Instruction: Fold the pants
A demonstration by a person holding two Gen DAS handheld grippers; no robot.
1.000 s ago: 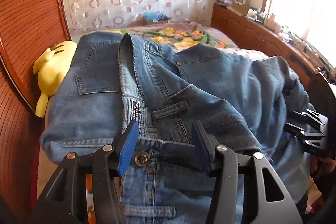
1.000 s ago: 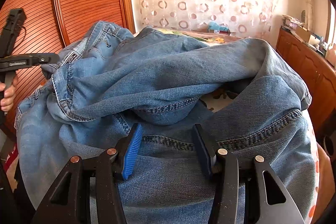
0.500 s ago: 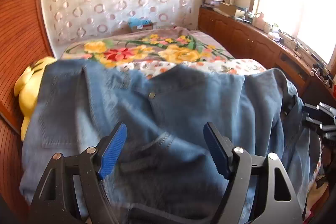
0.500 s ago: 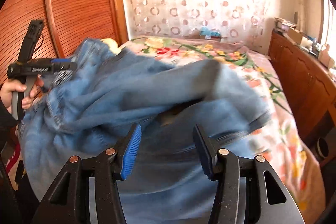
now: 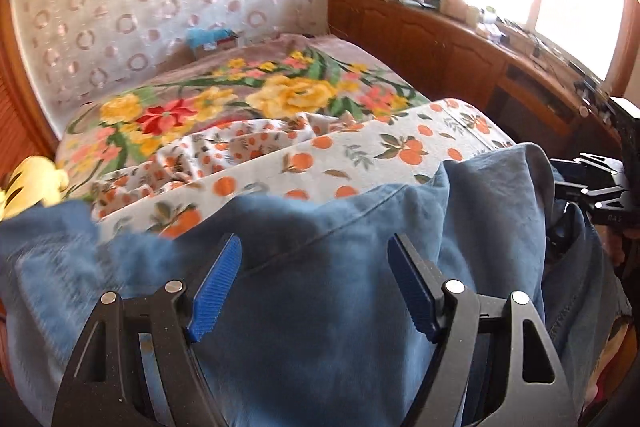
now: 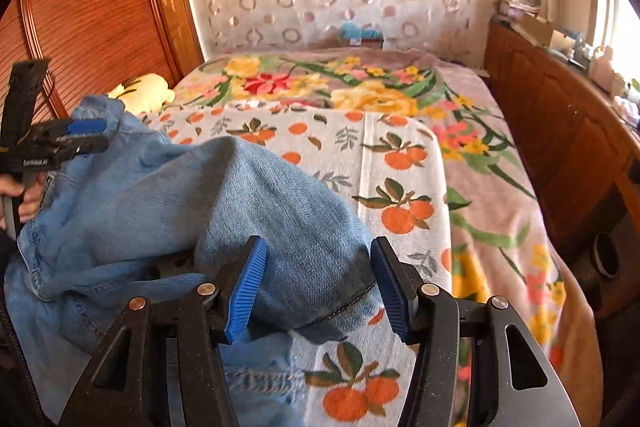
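A bed (image 6: 496,163) fills the room's middle and is bounded by a ribbed wooden panel (image 6: 96,11) on one side and a low wooden cabinet (image 6: 560,115) on the other. It is covered by a plush floral blanket (image 5: 256,95), over which a thinner white sheet (image 6: 404,171) printed with oranges is spread. The far half of the blanket and much of the sheet are left bare, giving open flat room ahead of both tools.

The pants (image 6: 248,195), of blue denim with stitched seams, lie bunched at the near edge of the bed, partly on the orange-print sheet. A rounded fold of one leg is seen rising in the right wrist view.

The left gripper (image 5: 314,283) is seen with its ribbed blue pads (image 5: 216,287) spread wide; denim lies between and under them but is not pressed. Its jaws have just been opening.

The right gripper (image 6: 320,283) is set about half apart, with the denim fold between its pads (image 6: 246,287); whether it is clamped cannot be told.

A yellow plush toy (image 6: 148,93) lies by the panel.
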